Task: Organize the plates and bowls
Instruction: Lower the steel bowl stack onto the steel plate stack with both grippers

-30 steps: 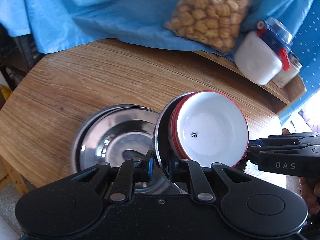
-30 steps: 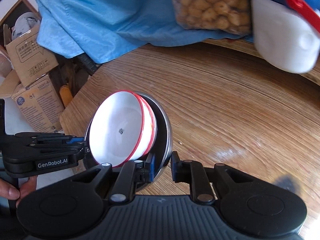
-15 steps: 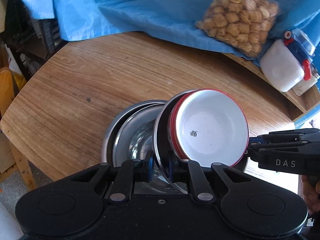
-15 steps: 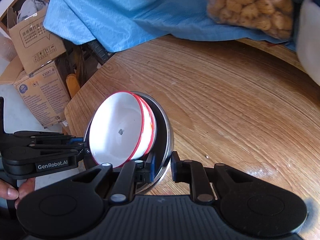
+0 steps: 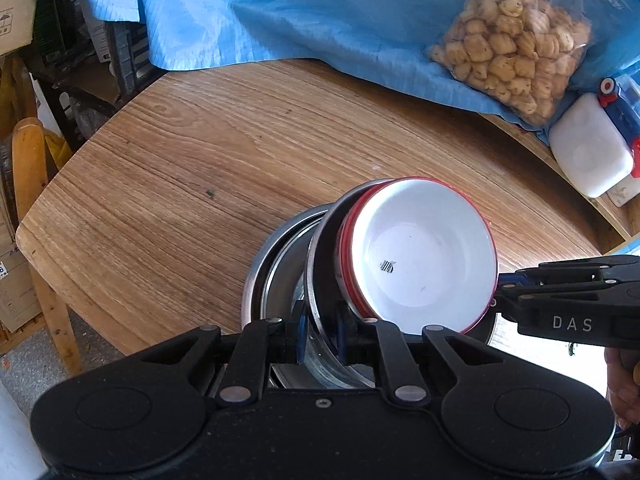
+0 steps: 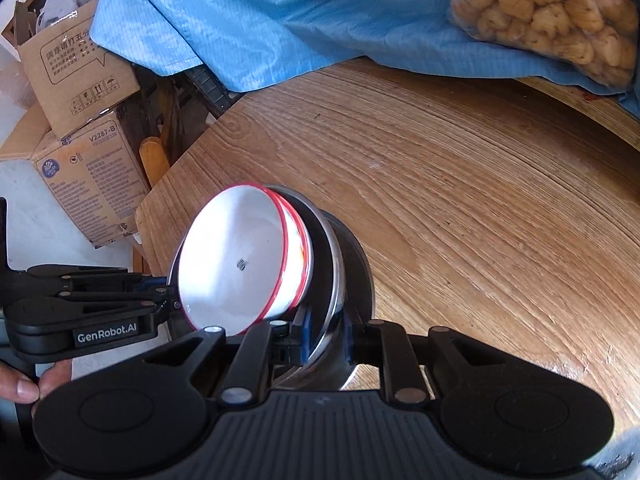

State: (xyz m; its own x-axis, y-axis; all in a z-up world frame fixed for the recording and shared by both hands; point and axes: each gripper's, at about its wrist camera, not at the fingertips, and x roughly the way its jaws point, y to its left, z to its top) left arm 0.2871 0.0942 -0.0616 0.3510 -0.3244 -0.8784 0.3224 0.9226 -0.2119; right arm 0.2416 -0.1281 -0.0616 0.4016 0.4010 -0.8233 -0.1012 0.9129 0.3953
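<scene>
Above the table [image 5: 168, 184], both tools tilt downward, clamping the steel plate [image 5: 320, 280].

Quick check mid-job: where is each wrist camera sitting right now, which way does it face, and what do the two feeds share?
Left wrist: on the left hand-held gripper, looking steeply down at the steel plate it pinches; the right hand-held gripper enters from the right.
Right wrist: on the right hand-held gripper, angled down at the same steel plate; the left hand-held gripper and fingers show at left.
Shared: the plate, red-rimmed bowls, wooden table.

wooden table [image 5: 224, 168], blue cloth [image 5: 304, 12], cardboard boxes [image 6: 80, 120]
</scene>
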